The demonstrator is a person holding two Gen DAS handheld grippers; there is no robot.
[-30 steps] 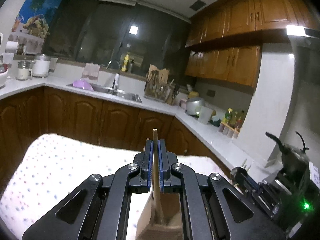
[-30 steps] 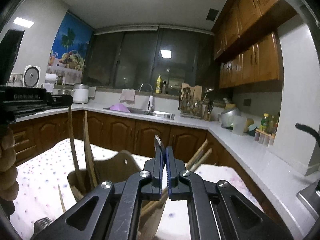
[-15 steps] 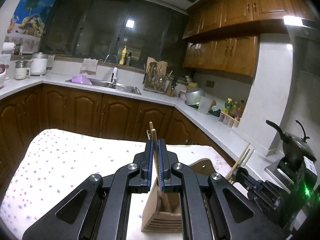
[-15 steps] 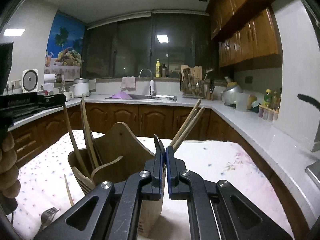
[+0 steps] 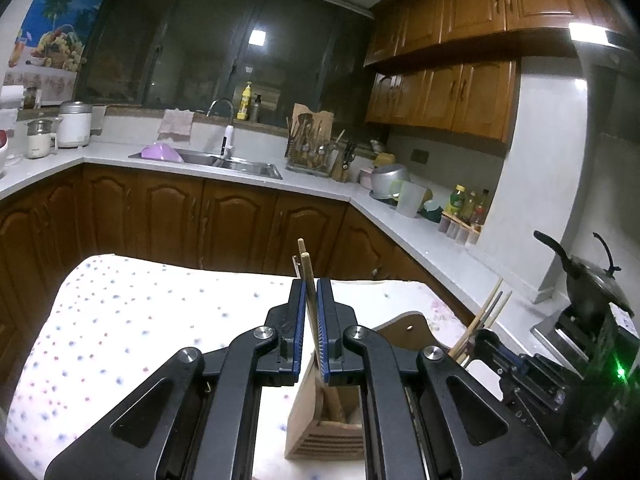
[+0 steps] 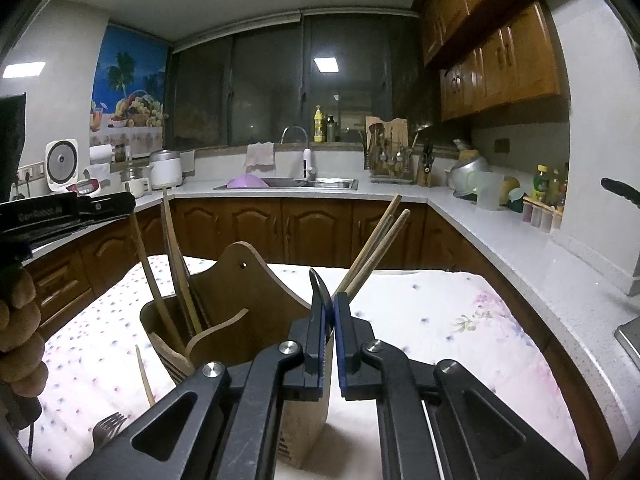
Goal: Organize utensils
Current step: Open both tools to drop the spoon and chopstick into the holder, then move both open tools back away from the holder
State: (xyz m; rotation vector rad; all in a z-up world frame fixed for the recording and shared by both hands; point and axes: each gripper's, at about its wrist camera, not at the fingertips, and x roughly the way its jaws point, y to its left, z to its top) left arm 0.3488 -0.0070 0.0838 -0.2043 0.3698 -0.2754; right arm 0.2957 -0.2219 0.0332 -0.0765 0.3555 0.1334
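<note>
The chopstick (image 5: 306, 268) stands in the holder (image 5: 320, 436) with its foot down in a near slot, and my left tool (image 5: 309, 292) is pinched narrow on its shaft. A second ago the holder barely showed below. Now it shows plainly, so this one looks nearly stowed. My right tool (image 6: 330, 300) is clamped on a dark handle (image 6: 318, 282), perhaps a spoon's, whose lower end is hidden. A fork (image 6: 108, 426) lies loose on the surface (image 6: 440, 320), near left.

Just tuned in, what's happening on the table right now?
A person is loading a wooden utensil holder. The left gripper has its jaws shut on a wooden stick standing in one compartment. The right gripper pinches a thin dark utensil beside the chopsticks. A fork lies on the tablecloth.
</note>
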